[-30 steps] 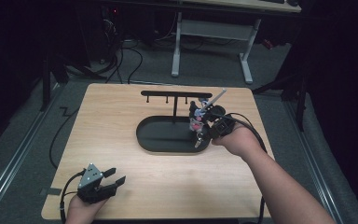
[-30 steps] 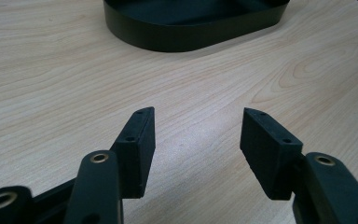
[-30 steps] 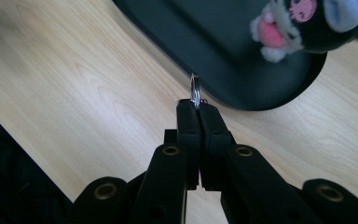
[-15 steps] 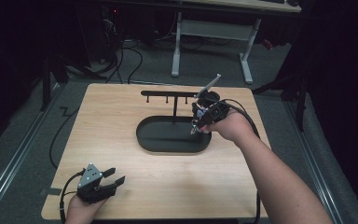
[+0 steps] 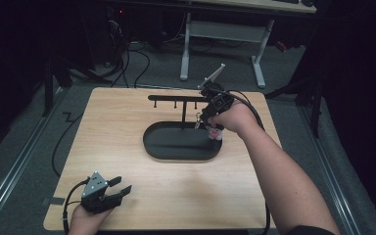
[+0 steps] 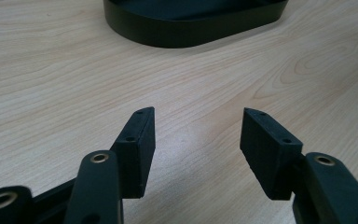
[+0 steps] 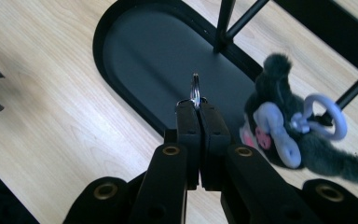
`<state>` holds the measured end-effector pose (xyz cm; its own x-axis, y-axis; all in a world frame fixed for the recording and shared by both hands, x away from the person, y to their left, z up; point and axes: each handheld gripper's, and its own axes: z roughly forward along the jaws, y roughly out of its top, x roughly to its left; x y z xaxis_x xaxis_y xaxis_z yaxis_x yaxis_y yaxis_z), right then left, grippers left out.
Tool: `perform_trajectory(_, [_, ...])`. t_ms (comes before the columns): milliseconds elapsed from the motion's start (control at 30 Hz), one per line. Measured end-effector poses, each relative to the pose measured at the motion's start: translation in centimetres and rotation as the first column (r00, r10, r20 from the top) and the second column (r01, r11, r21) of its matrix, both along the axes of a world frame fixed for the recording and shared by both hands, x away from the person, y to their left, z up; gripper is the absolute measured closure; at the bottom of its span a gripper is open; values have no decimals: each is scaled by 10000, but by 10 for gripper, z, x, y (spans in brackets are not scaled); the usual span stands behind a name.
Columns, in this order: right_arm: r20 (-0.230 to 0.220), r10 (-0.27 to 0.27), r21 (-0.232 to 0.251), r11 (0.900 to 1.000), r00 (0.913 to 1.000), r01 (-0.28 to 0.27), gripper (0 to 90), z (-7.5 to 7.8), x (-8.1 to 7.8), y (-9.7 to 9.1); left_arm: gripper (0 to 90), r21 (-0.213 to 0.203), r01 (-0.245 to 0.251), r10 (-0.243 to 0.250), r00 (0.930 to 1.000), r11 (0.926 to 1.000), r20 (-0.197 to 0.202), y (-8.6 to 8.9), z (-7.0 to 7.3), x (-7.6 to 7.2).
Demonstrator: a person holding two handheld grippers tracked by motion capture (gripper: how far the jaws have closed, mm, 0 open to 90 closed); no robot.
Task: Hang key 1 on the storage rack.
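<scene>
Your table (image 5: 127,127) carries one big item, a black stand whose oval tray (image 5: 176,147) sits a little toward the far right corner, with a post rising from its back rim to a horizontal hook bar (image 5: 176,97) that runs along the far edge. That bar is presumably where the keychain belongs, which would explain why your right hand-held gripper (image 5: 206,115) is raised over the right end of the tray, just under the bar's right end. Its jaws are pressed shut on the metal key ring (image 7: 195,91), which stands edge-on above the tips in the right gripper view, a good way to present the ring to a peg. The plush charm (image 7: 279,130), dark fur with a pale lilac loop and a spot of pink, hangs beside the jaws toward the tray's right rim; I judge it is attached to the ring, though the link itself is hard to see. Your left hand-held gripper (image 5: 120,192) rests at the near left corner, well apart from the stand, jaws parted about halfway with bare wood between them, so it looks parked out of the way while the right hand works alone.
</scene>
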<state>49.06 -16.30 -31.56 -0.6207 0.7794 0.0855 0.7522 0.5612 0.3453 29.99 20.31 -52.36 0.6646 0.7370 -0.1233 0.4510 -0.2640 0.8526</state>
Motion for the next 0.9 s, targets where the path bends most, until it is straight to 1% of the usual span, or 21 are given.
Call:
perform_trajectory(133, [-73,-99,8,10000,9999,99,893,0,8,4,459,24,15,-15,10000,10000,23,-1,0,-1])
perform_trajectory(233, [-35,-26,-21,10000,10000,26,893,1,13,6,459,26,23,-23,10000,10000,8,-1,0,-1])
perform_trajectory(267, [-44,-112,21,9999,9999,112,893,2,13,7,459,20,25,-25,10000,10000,29,-1,0,-1])
perform_trajectory(300, [20,-48,-10,10000,10000,48,893,2,14,7,459,22,20,-20,10000,10000,61,-2,0,-1])
perform_trajectory(333, [-1,-147,41,9999,9999,147,893,3,14,7,459,47,31,-32,10000,10000,51,-2,0,-1])
perform_trajectory(367, [27,-151,53,9999,9999,151,893,4,14,8,459,47,31,-32,10000,10000,51,-2,0,-1])
perform_trajectory(400, [84,-45,34,10000,10000,44,893,4,15,7,459,33,44,-44,10000,10000,19,-1,0,-2])
perform_trajectory(467, [47,-149,77,9999,9999,148,893,5,15,8,459,28,47,-47,10000,10000,5,-1,-1,-2])
perform_trajectory(533, [63,-82,45,10000,9999,82,892,5,17,7,459,-36,-3,3,10000,10000,9,0,0,-3])
perform_trajectory(567, [-1,-196,88,9998,9998,196,893,5,17,8,459,-56,-18,18,10000,10000,0,1,0,-3])
perform_trajectory(633, [41,-78,49,10000,10000,78,892,5,19,8,459,-54,-20,20,10000,10000,1,2,1,-3])
perform_trajectory(667, [-10,-175,-13,9998,9998,175,893,5,20,9,459,-86,-53,53,10000,9999,47,2,1,-3])
perform_trajectory(700, [1,-137,-101,9999,9999,137,892,4,21,9,459,-75,-57,57,10000,10000,53,2,1,-2])
perform_trajectory(767, [-64,-276,-77,9996,9996,276,892,4,23,9,459,-50,-61,61,10000,10000,47,2,1,-2])
perform_trajectory(800, [-42,-206,-76,9998,9998,205,892,3,24,8,459,-87,-85,86,9999,9999,62,2,1,-1])
perform_trajectory(900, [-10,-258,-85,9996,9997,258,892,2,26,8,459,-129,-99,100,9999,9999,43,3,1,-1])
